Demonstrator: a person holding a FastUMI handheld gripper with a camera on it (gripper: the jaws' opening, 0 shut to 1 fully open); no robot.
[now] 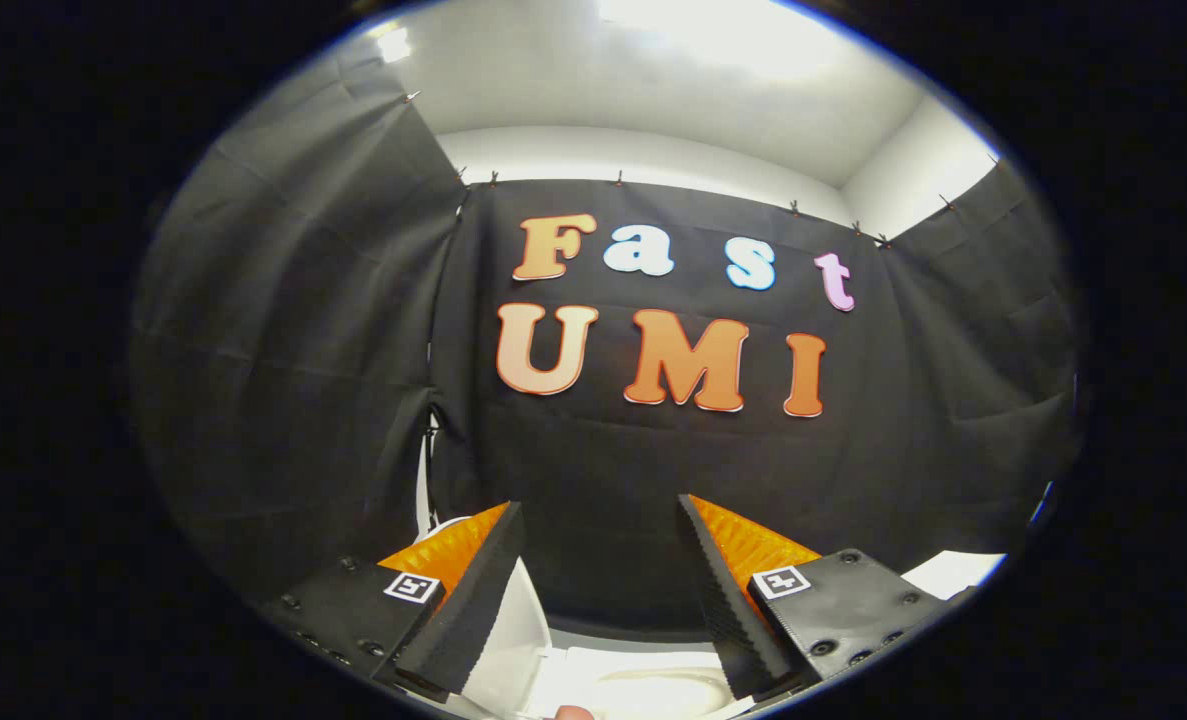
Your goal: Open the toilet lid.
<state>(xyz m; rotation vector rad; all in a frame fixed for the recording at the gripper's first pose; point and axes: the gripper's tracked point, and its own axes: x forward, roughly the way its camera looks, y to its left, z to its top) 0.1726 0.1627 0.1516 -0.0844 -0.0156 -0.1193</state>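
Gripper view here, and the gripper (601,515) is pointing up at the black cloth wall (283,330) of the booth, with its two fingers spread wide and nothing between them but air and cloth. The toilet sits low, right under the fingers. Its lid (513,625) looks raised: a white panel stands up just beside the left finger (468,590), partly hidden behind it. I can't tell if the finger actually touches it. Below the lid, between the finger bases, the white toilet bowl (643,680) shows with its seat rim in sight, so it's open as far as I can see. A small bit of a fingertip (575,712) pokes in just in front of the bowl. Above the cloth wall there's a white ceiling (653,100) with a bright light.
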